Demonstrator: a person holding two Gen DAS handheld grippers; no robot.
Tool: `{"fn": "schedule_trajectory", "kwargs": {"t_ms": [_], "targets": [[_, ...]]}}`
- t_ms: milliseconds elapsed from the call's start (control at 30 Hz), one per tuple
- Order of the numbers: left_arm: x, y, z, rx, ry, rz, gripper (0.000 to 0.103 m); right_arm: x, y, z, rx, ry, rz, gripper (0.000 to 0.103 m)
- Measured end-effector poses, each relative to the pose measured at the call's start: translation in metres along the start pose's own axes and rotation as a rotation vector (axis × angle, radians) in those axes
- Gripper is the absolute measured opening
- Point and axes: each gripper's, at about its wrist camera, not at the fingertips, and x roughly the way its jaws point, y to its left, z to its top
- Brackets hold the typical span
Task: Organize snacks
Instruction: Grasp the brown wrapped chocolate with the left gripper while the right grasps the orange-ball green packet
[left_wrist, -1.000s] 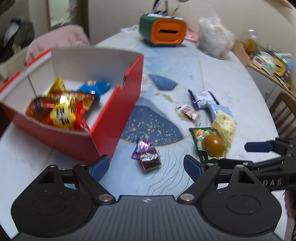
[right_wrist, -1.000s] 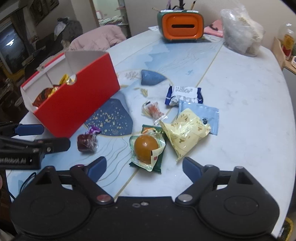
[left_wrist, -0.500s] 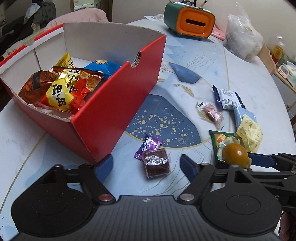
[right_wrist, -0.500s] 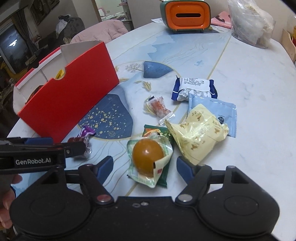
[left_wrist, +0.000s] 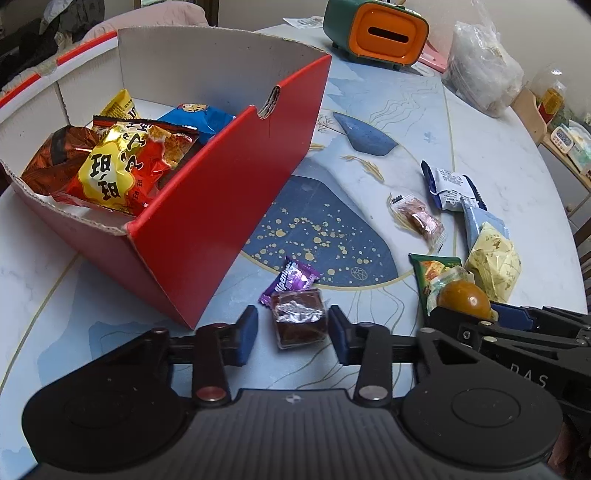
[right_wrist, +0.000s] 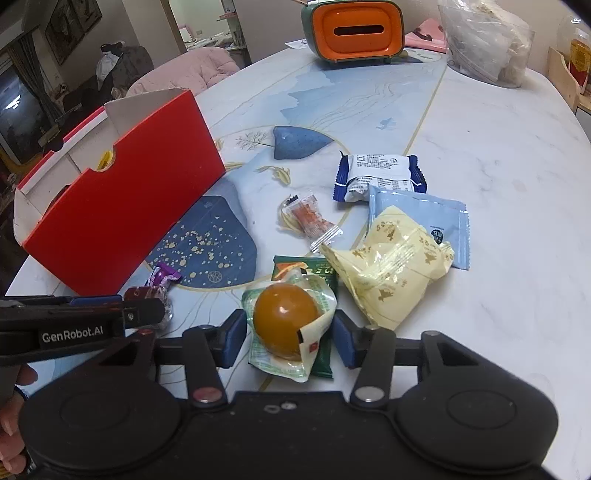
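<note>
A brown foil-wrapped candy (left_wrist: 299, 321) lies on the table beside a purple candy (left_wrist: 291, 277), near a corner of the red box (left_wrist: 221, 206), which holds several snack packets. My left gripper (left_wrist: 292, 332) straddles the brown candy, jaws closing, with a gap still showing on the left side. A clear packet with a brown egg (right_wrist: 286, 321) lies on a green packet. My right gripper (right_wrist: 289, 334) straddles it, jaws closing, pads at the wrapper's loose edges. The left gripper's fingers (right_wrist: 110, 314) half hide the brown candy in the right wrist view.
Beyond the egg lie a yellow packet (right_wrist: 395, 266), a pale blue packet (right_wrist: 432, 218), a blue-and-white packet (right_wrist: 380, 173) and a small clear-wrapped sweet (right_wrist: 310, 218). An orange tissue box (right_wrist: 354, 29) and a plastic bag (right_wrist: 484, 40) stand at the far edge. A hand (right_wrist: 14, 424) shows lower left.
Both grippers have sunk toward the table and their jaws have narrowed, the left around the brown candy, the right around the egg packet. The snacks have not moved.
</note>
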Motion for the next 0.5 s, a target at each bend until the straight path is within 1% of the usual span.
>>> {"fn": "schedule_trajectory", "kwargs": {"t_ms": [100,300,500], "targets": [[-0.001,0.001,0.000,0.003,0.001,-0.007,0.029,-0.001,0.001,-0.001,0.000,-0.004,-0.002,0.046],[-0.007,0.005,0.000,0.011,0.004,-0.006,0.028,-0.006,0.003,-0.002,0.008,-0.009,-0.009,0.043],[-0.022,0.004,-0.005,0.069,-0.007,-0.036,0.028,-0.014,0.004,-0.008,0.029,-0.011,0.002,0.043]]}}
